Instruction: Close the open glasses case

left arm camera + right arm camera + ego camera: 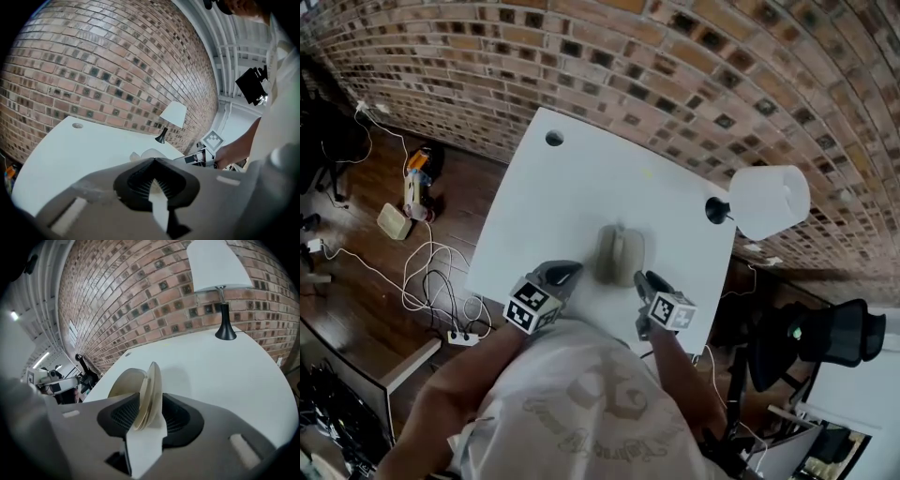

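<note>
A beige glasses case (619, 255) lies near the front edge of the white table (572, 192). In the right gripper view the case (146, 390) is seen edge-on, its two shells close together with a narrow gap. My right gripper (150, 403) is open, and the case's near end sits between its dark pads (180, 418). In the head view this gripper (645, 279) is at the case's near right corner. My left gripper (567, 272) is just left of the case with its tips together and nothing in them. From the left gripper (152, 161) the case (151, 153) shows just beyond the tips.
A lamp with a white shade (769, 202) and a black base (716, 209) stands at the table's right edge. A cable hole (554, 138) is at the far left corner. A brick wall (694, 84) runs behind the table. Cables and a power strip (461, 337) lie on the floor to the left.
</note>
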`<state>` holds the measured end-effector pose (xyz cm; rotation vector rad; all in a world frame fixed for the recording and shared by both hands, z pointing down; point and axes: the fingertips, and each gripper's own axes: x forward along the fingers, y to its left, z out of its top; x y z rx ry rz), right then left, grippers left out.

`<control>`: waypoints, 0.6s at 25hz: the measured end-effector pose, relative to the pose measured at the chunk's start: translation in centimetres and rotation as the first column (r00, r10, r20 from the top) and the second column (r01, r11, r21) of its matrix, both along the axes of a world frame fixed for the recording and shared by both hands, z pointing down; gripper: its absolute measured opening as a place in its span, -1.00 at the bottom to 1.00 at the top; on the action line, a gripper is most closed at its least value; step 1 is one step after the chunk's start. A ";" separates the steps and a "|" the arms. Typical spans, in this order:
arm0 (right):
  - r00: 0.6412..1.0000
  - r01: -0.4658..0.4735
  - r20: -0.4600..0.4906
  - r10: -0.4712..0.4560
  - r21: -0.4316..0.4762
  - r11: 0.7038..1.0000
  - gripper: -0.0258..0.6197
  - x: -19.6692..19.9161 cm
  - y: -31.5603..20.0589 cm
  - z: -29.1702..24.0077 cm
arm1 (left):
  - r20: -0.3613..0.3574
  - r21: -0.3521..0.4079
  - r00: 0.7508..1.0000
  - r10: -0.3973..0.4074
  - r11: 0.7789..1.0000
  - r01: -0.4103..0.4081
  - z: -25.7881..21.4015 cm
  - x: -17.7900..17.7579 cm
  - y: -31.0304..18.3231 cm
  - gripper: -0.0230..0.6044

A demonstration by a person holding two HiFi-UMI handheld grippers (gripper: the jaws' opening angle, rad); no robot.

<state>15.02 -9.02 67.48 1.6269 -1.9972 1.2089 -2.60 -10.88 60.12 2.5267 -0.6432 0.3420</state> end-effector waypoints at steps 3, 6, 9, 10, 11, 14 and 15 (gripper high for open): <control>1.000 -0.017 0.018 0.018 -0.043 0.999 -0.36 0.1 -0.3 1.2 | -0.002 0.001 1.000 -0.011 1.000 0.011 0.0 -0.8 -0.4 -0.91; 0.997 -0.046 0.055 0.049 -0.058 0.997 -0.29 0.2 -0.7 2.3 | -0.002 -0.002 0.999 -0.034 0.999 0.034 0.2 -1.9 -0.8 -0.91; 0.996 -0.051 0.069 0.054 -0.054 0.997 -0.27 0.0 -1.3 3.0 | 0.000 -0.003 0.999 -0.054 0.999 0.054 0.1 -3.1 -1.2 -0.91; 0.996 -0.046 0.069 0.050 -0.057 0.997 -0.27 -0.2 -1.4 3.2 | 0.000 -0.003 0.998 -0.058 0.998 0.058 0.1 -3.5 -1.3 -0.92; 0.996 -0.041 0.072 0.045 -0.061 0.997 -0.27 -0.4 -1.5 3.3 | 0.001 -0.003 0.998 -0.061 0.998 0.061 0.1 -3.8 -1.4 -0.91; 0.994 -0.026 0.101 0.032 -0.056 0.998 -0.27 -1.4 -2.1 3.6 | 0.005 -0.003 0.998 -0.064 0.998 0.064 0.1 -4.6 -1.6 -0.91; 0.994 -0.025 0.110 0.030 -0.050 0.998 -0.29 -1.6 -2.2 3.5 | 0.007 -0.002 0.998 -0.063 0.998 0.063 0.1 -4.7 -1.6 -0.91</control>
